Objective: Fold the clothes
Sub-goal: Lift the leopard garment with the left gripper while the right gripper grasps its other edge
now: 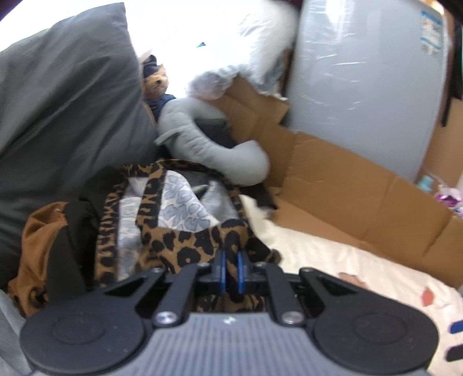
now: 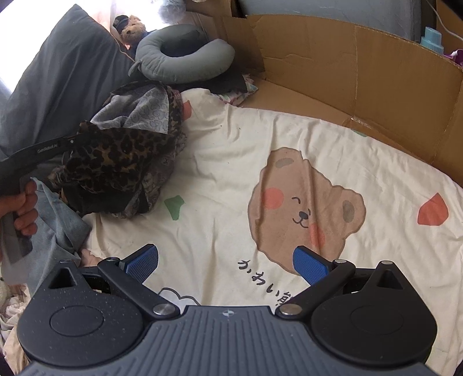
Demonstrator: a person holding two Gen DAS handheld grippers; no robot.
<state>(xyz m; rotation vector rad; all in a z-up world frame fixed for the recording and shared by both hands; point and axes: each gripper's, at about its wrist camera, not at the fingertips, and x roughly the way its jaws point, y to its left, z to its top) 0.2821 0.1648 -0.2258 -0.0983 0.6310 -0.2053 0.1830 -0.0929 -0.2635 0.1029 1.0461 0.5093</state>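
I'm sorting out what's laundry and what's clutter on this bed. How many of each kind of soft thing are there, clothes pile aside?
Dark grey pillow: 1
Grey neck pillow: 1
Teddy bear: 1
Total: 3
The left gripper grips a leopard-print garment from the pile; the right gripper is open over the bear-print sheet.

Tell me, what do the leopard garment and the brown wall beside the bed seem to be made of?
Leopard garment: soft thin woven or knit fabric, matte; it drapes and bunches where the left hand-held gripper pinches it.
Brown wall: corrugated cardboard, matte, with creases and torn edges.
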